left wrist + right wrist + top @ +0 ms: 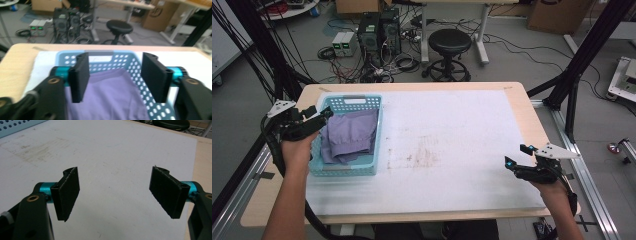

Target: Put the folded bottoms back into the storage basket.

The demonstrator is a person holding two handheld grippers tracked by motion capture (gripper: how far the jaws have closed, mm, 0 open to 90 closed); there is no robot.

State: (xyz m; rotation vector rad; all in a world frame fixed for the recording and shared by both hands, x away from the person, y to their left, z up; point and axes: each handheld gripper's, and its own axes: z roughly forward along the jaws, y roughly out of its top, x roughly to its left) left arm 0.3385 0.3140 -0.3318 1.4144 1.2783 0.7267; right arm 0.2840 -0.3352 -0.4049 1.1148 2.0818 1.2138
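Over at the left side of the bench (522, 107), the left claw (326, 114) hangs just above the near-left corner of a light blue perforated plastic basket (375, 131), its tips pointing across the basket's rim. Its jaws stand wide apart with nothing pinched between them; in the left gripper view the crumpled lavender cloth garment (112, 97) lies directly below and ahead of that claw (115, 75), down inside the basket (125, 58), and the pads are clear of the fabric. From above, the garment (349, 135) fills most of the basket, bunched toward the side nearest the claw and spilling up against the far long wall. The basket sits on a white sheet (452, 140) that covers most of the bench, with a faint brownish stain (419, 157) on the sheet to the right of the basket, between the two claws. Well away at the right, near the front edge, the right claw (516, 164) hovers low over bare white sheet, pointing left toward the stain. In the right gripper view that claw (115, 192) also gapes wide, holding nothing, with plain sheet (112, 157) beneath and ahead of it.
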